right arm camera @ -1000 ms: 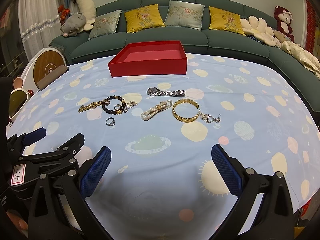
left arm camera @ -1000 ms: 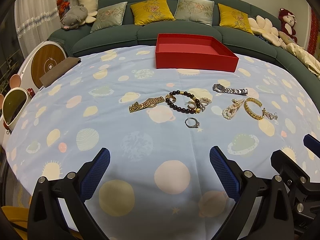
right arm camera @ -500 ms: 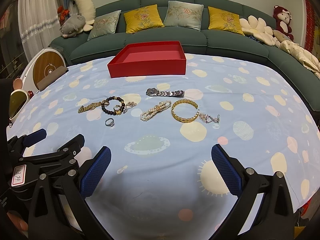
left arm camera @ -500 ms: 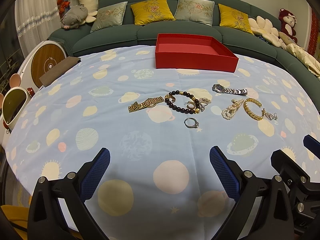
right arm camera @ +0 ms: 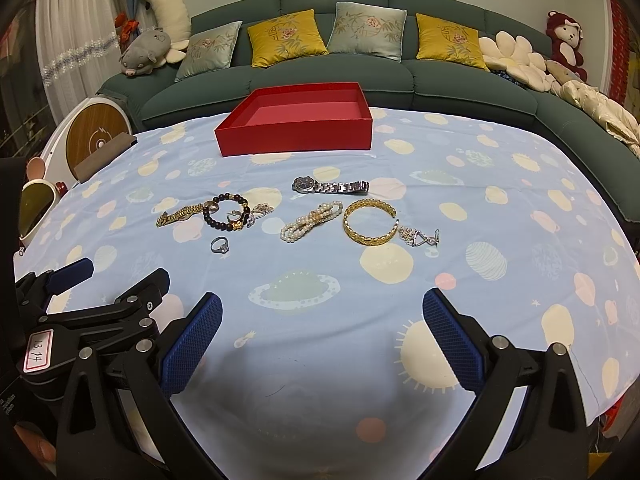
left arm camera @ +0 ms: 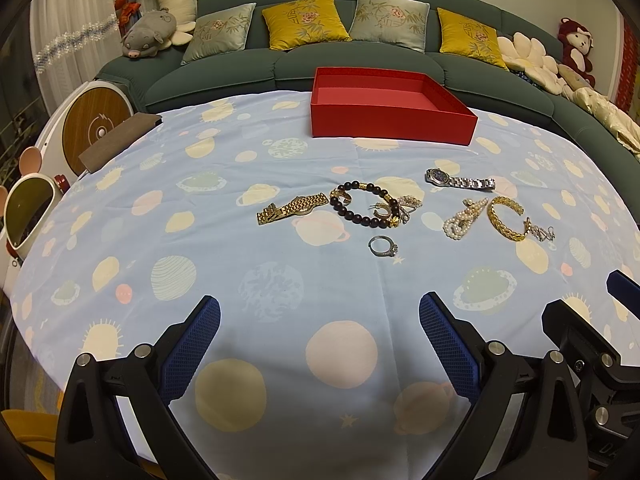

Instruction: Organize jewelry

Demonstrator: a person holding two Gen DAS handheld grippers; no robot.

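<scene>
At the bottom of each wrist view the fingers stand spread wide with nothing between them: the left gripper (left arm camera: 319,338) and the right gripper (right arm camera: 322,336) both hover over the near part of the planet-print tablecloth (left arm camera: 224,208), well short of any jewelry. Nearest, just below the middle of the left view, lies a small silver ring (left arm camera: 383,246) on its own. Beyond it, across the middle of the frame, runs a loose row: a gold watch (left arm camera: 292,208) at the left, touching or just beside a dark bead bracelet (left arm camera: 362,210) that has small earrings lying in and beside it; then, right of centre, a pearl bracelet (left arm camera: 464,218) beside a gold bangle (left arm camera: 505,218), with a small silver trinket (right arm camera: 418,236) at the bangle's right end. A silver watch (left arm camera: 460,180) lies a little farther back. Farthest, in the upper middle, the red tray (left arm camera: 390,122) sits open and looks empty, near the table's far edge by the green sofa (left arm camera: 360,64). The sorting appears not yet begun; this looks like the approach. The next move likely calls for reaching forward, lowering onto one piece, perhaps the ring, closing precisely against the soft cloth, then carrying it to the tray.
</scene>
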